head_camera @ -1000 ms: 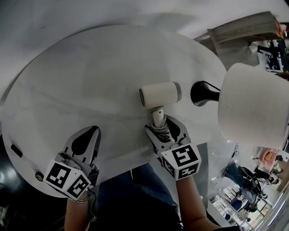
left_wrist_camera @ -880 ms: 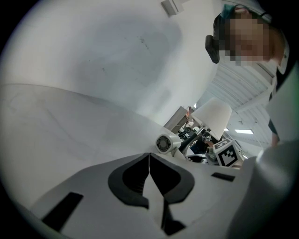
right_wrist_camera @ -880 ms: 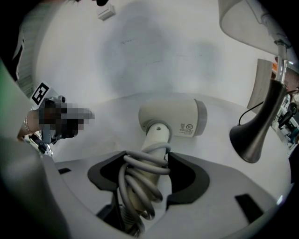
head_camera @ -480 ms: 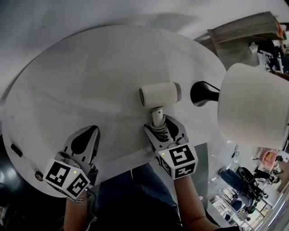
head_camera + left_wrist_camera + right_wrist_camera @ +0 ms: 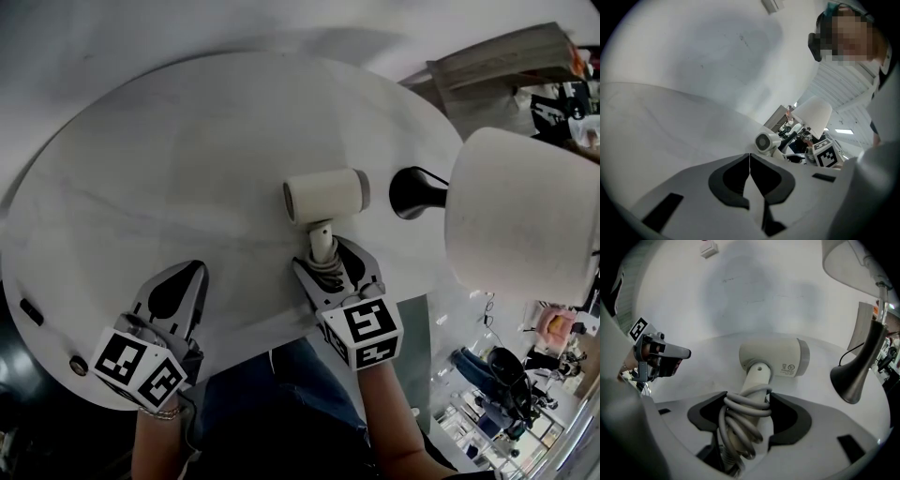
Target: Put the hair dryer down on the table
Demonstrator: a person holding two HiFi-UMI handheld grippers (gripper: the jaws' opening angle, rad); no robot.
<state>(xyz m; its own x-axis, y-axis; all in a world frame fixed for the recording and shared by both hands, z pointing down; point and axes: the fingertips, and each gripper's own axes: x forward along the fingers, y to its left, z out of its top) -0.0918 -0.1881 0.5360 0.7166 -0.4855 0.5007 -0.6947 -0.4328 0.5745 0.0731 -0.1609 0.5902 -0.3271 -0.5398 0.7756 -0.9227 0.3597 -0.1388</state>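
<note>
A cream hair dryer (image 5: pixel 326 195) lies crosswise near the front middle of the round white table (image 5: pixel 187 141), its handle pointing toward me. My right gripper (image 5: pixel 328 264) is shut on that handle, which has the grey cord wound round it (image 5: pixel 743 416). The barrel (image 5: pixel 774 357) sits low at the tabletop; whether it rests on it I cannot tell. To the left, over the table's front edge, my left gripper (image 5: pixel 190 277) is shut and holds nothing. In the left gripper view its pads (image 5: pixel 736 176) meet, and the dryer (image 5: pixel 765 142) shows beyond them.
A lamp with a black base (image 5: pixel 412 192) and a large white shade (image 5: pixel 520 220) stands on the table just right of the dryer. Its base (image 5: pixel 853 378) is close to the dryer's rear end. A brown box (image 5: pixel 506 61) sits beyond the table at the upper right.
The right gripper and the dryer have drifted slightly to the left, hold unchanged. The left gripper has stayed where it was.
</note>
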